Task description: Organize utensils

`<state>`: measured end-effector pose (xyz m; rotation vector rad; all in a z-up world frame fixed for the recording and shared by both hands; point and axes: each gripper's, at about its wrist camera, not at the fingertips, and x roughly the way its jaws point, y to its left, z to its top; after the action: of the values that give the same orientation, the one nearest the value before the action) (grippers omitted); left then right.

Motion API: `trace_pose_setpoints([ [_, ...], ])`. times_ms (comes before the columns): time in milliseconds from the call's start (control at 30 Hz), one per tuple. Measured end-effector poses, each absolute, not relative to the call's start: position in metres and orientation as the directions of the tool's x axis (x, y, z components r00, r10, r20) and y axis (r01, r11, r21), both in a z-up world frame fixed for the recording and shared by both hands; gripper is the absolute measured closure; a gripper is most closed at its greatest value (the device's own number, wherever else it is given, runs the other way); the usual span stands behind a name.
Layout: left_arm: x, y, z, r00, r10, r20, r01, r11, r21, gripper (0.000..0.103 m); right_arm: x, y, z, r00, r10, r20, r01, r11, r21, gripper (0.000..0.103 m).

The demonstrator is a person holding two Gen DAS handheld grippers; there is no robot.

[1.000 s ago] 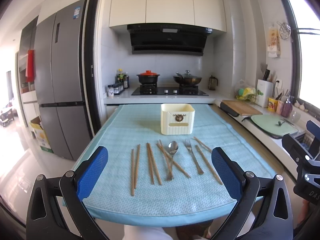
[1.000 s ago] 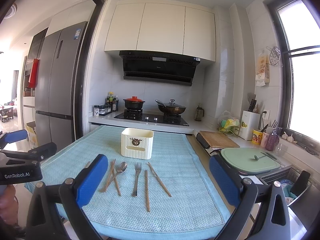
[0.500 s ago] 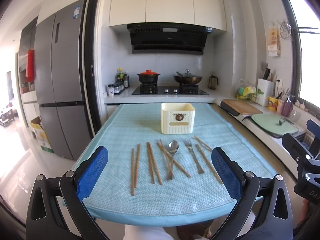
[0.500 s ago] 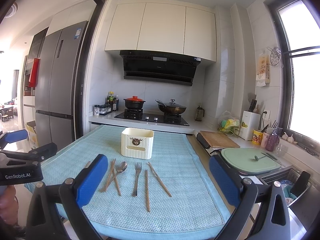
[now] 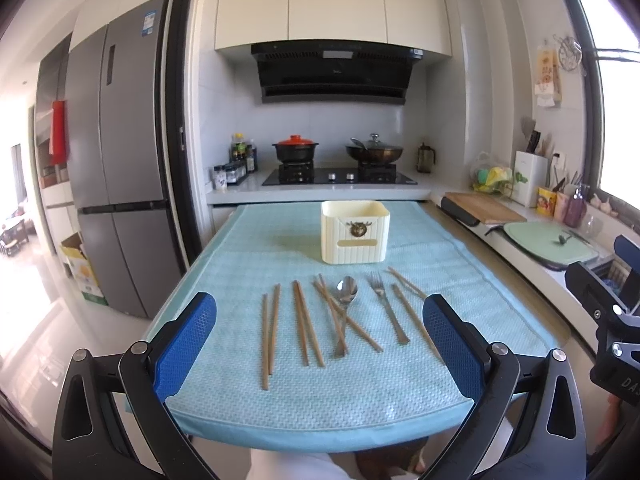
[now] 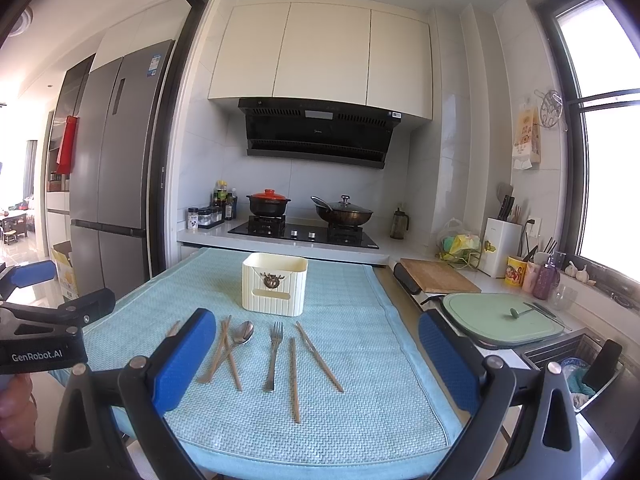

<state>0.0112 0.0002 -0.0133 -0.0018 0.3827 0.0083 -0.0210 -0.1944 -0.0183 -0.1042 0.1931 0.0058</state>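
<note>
Grippers, left (image 5: 320, 338) and right (image 6: 316, 356), are held wide open and empty above the near edge of the bench (image 5: 240, 264). Chopsticks (image 5: 306, 322), a spoon (image 5: 345, 308) and a fork (image 5: 386, 312) are spread flat on the blue cloth before a cream holder (image 5: 355, 237).

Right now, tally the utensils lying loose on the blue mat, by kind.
chopsticks: 8
spoon: 1
fork: 1
Total: 10
</note>
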Motion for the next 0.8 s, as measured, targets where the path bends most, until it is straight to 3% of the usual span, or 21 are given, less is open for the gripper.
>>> trace_pose_setpoints([
  [400, 0.021, 0.01, -0.019, 0.918, -0.019, -0.396, -0.005, 0.998, -0.059, 0.0, -0.011, -0.202, -0.02, 0.984, -0.01, -0.179, -0.005, 0.996, -0.084, 0.0],
  [633, 0.049, 0.01, -0.041, 0.866, -0.052, -0.497, 0.032, 0.998, -0.047, 0.0, 0.005, -0.219, -0.021, 0.987, 0.02, -0.157, -0.025, 0.999, -0.033, 0.0],
  [733, 0.067, 0.012, -0.055, 0.811, -0.136, -0.569, 0.087, 0.99, -0.113, 0.0, 0.021, -0.227, -0.027, 0.987, 0.055, -0.15, -0.057, 0.998, -0.008, 0.0],
  [800, 0.078, 0.015, -0.06, 0.793, -0.143, -0.592, 0.084, 0.988, -0.126, 0.0, 0.038, -0.232, -0.037, 0.978, 0.067, -0.195, -0.068, 0.998, 0.002, 0.0],
])
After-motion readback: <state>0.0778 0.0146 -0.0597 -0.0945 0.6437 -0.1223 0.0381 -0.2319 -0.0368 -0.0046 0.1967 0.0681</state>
